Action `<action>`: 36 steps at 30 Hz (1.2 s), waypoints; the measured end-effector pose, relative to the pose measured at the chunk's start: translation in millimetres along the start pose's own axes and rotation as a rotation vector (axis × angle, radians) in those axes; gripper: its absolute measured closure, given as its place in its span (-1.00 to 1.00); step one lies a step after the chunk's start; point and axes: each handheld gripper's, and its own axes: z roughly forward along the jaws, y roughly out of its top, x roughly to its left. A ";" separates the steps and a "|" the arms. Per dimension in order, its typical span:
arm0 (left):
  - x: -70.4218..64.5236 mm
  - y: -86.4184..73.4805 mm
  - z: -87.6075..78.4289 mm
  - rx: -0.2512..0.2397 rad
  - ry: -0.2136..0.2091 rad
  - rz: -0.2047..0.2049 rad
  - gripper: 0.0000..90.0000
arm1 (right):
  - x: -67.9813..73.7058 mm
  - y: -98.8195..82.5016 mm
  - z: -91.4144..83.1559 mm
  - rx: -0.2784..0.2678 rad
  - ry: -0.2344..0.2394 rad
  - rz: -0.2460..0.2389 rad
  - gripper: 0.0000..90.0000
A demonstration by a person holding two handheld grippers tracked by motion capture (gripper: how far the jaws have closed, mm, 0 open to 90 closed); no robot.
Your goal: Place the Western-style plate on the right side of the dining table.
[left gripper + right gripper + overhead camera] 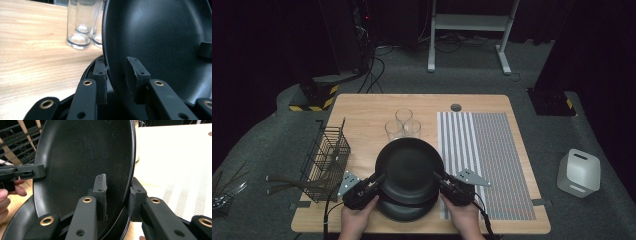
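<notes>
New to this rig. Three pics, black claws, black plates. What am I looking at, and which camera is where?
No robot here: a person holds a hand tool with two fingers in each hand. The high view looks down on the wooden table. The other two cameras ride on the tools and look along their fingers.

The left gripper and right gripper each pinch opposite rims of the top black plate, one finger inside, one outside. It sits tilted above the lower black plate.

Also on the table: three clear glasses, a wire basket at the left edge, and a striped mat on the right.
</notes>
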 end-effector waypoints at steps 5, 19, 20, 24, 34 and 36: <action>-5.1 11.0 2.3 -0.017 -0.005 0.001 0.60 | -6.6 7.6 -3.1 -0.049 0.020 0.020 0.64; -22.4 32.4 8.6 -0.048 0.001 0.027 0.60 | -22.1 27.8 -15.0 -0.151 0.061 0.034 0.70; -23.7 33.5 8.8 -0.051 -0.001 0.027 0.60 | -22.9 29.1 -15.5 -0.153 0.065 0.036 0.70; -28.7 38.5 10.2 -0.053 0.000 0.040 0.60 | -27.1 32.7 -18.3 -0.173 0.071 0.036 0.70; -38.9 48.3 18.4 -0.063 -0.003 0.045 0.60 | -35.2 40.4 -26.8 -0.203 0.065 0.041 0.71; -39.5 49.7 19.7 -0.060 -0.005 0.043 0.60 | -36.0 41.7 -28.0 -0.207 0.061 0.041 0.71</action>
